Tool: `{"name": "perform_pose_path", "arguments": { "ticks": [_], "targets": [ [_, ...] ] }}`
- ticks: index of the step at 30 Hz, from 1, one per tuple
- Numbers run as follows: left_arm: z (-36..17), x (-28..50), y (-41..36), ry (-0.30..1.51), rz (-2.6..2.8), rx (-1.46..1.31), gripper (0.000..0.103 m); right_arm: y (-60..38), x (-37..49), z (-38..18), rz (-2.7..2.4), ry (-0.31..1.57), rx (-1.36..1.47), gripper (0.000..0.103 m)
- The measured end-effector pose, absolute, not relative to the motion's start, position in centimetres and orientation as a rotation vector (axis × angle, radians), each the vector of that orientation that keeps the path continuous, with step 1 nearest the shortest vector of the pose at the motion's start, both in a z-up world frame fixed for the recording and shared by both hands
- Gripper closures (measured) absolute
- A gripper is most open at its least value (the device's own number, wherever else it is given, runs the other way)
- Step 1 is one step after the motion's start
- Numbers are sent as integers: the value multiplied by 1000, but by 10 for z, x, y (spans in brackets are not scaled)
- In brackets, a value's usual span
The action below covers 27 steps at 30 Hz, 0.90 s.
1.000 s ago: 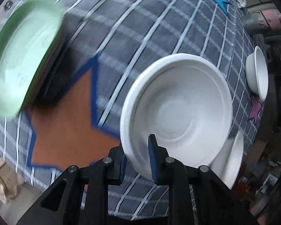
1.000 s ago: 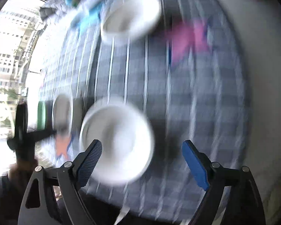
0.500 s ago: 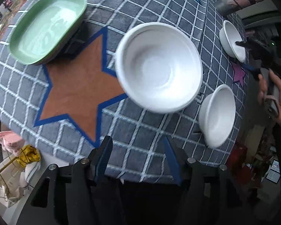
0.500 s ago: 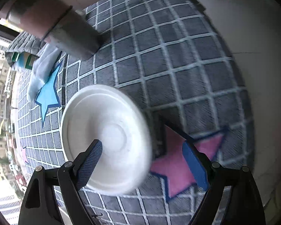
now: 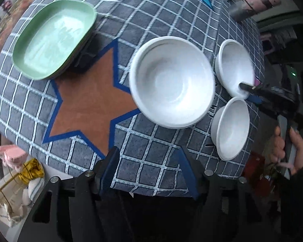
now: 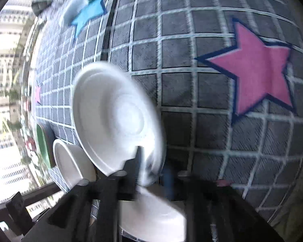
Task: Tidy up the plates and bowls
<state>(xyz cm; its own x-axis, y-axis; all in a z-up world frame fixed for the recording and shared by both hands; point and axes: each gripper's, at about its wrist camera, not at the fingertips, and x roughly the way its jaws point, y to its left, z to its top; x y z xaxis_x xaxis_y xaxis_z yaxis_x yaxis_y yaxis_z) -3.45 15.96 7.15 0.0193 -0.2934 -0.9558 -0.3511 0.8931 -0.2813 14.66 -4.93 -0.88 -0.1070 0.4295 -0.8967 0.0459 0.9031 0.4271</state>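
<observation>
the small white bowl [image 6: 111, 119] at the far right of the checked cloth [image 5: 155, 16] is the one we are working on: our right gripper [image 6: 151, 173] has closed on its near rim, one finger inside and one outside, and the bowl looks tipped up in the blurred right view, though we cannot tell whether it has left the cloth. in the left view the same bowl [image 5: 234, 66] sits just beyond a second small white bowl [image 5: 230, 128], and both lie just right of the large white bowl [image 5: 171, 80], which seems to hold another nested under it. the green plates [image 5: 52, 40] are stacked well apart on the far left, past the orange star [image 5: 91, 100]. our left gripper [image 5: 149, 165] hangs spread and empty over the near edge. we judge this to be the pickup step of nesting the small bowls; next we need to lift it clear, carry it over a white bowl and lower it level before letting go, since a rim grip lets it swing.
</observation>
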Motion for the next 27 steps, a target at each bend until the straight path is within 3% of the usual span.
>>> {"name": "perform_pose_path", "arguments": {
  "ticks": [2, 7, 13, 16, 18, 27],
  "targets": [
    [72, -29, 159, 1575, 31, -506, 36, -66, 140, 9, 283, 1578, 421, 17],
    [78, 0, 156, 1571, -37, -435, 36, -89, 112, 42, 195, 1497, 479, 17],
    [97, 27, 115, 1524, -136, 19, 36, -80, 51, 64, 60, 1495, 357, 17],
    [105, 33, 103, 1479, -207, 135, 28, -50, 25, 67, 43, 1556, 284, 17],
    [112, 36, 102, 1447, -234, 178, 24, -33, 19, 67, 56, 1587, 205, 17],
    [118, 32, 127, 1404, -324, 214, 24, -7, 0, 87, -53, 1573, 157, 17]
  ]
}}
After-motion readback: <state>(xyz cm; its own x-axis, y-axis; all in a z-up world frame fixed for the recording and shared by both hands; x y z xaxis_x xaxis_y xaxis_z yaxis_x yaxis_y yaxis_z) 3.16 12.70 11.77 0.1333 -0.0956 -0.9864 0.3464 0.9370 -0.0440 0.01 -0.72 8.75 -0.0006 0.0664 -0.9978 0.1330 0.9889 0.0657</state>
